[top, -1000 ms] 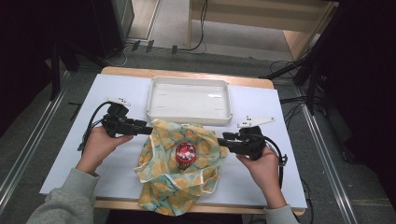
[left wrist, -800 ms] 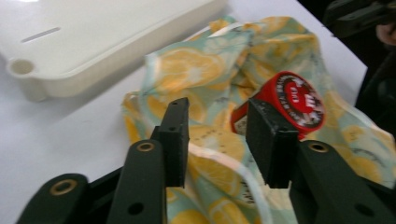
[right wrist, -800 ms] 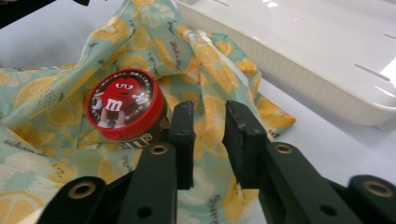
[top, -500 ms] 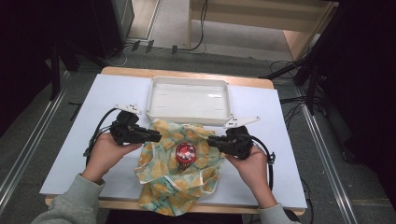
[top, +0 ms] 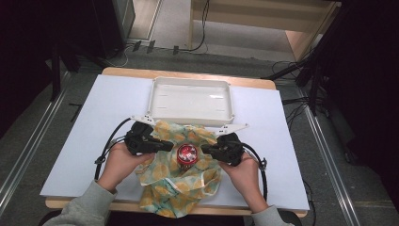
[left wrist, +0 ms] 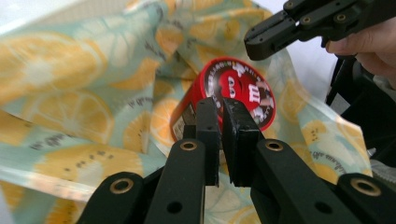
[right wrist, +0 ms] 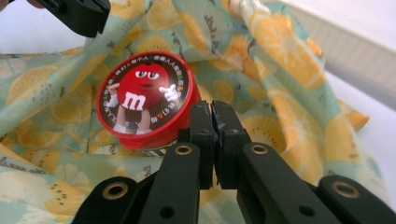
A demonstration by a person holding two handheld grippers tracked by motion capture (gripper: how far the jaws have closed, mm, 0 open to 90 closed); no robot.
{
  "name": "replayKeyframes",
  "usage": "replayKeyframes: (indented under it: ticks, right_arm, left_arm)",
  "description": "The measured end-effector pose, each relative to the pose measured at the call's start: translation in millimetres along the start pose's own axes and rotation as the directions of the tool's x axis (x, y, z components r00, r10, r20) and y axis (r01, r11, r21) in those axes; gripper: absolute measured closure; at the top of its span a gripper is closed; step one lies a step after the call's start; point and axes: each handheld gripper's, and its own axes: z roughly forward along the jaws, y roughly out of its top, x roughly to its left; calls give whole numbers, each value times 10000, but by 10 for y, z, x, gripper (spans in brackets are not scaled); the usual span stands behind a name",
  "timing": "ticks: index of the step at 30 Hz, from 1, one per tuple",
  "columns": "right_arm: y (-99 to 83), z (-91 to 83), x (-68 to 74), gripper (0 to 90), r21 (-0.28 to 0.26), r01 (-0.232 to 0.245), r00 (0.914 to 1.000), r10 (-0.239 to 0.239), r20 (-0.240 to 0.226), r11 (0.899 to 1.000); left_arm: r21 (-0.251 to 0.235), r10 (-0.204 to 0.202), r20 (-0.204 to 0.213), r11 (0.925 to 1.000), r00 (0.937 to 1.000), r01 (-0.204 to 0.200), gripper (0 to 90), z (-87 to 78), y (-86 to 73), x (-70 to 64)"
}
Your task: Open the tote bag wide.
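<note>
The left gripper, jaws nearly closed on nothing, points at the red M&M's tin just ahead, which stands on the lemon-print cloth. Opposite, the right gripper, jaws shut and empty, flanks the tin, likely ready to gather cloth around it.

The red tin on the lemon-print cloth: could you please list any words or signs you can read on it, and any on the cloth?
"m": white letter on the red cartoon figure on the red tin's lid.
Ring of small characters round the lid's rim: too small to read.
Dark script on the lemon-print cloth: blurred, unreadable.
</note>
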Motion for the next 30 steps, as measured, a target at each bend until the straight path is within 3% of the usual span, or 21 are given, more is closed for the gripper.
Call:
replayKeyframes:
  ticks: [5, 11, 16, 21, 30]
  right_arm:
    - [-84, 108, -7, 889, 300, -283, 9996, 285, -54, 9991]
    - [-191, 170, 8, 882, 665, -279, 9996, 284, -61, 9974]
    - [-231, 200, 26, 878, 855, -301, 9995, 309, -85, 9959]
    - [-311, 236, 16, 876, 1195, -334, 9994, 339, -15, 9923]
    - [-422, 192, -49, 876, 1469, -479, 9987, 448, 241, 9880]
  left_arm:
    - [374, -182, -75, 9991, 9998, 184, 859, 84, -104, 41]
    - [603, -493, -147, 9969, 9987, 501, 856, 98, -240, 129]
    - [846, -524, -204, 9950, 9984, 539, 855, 142, -292, 147]
    - [1252, -628, -542, 9897, 9966, 692, 852, 197, -374, 240]
    - [1450, -957, -873, 9836, 9916, 1077, 854, 158, -489, 357]
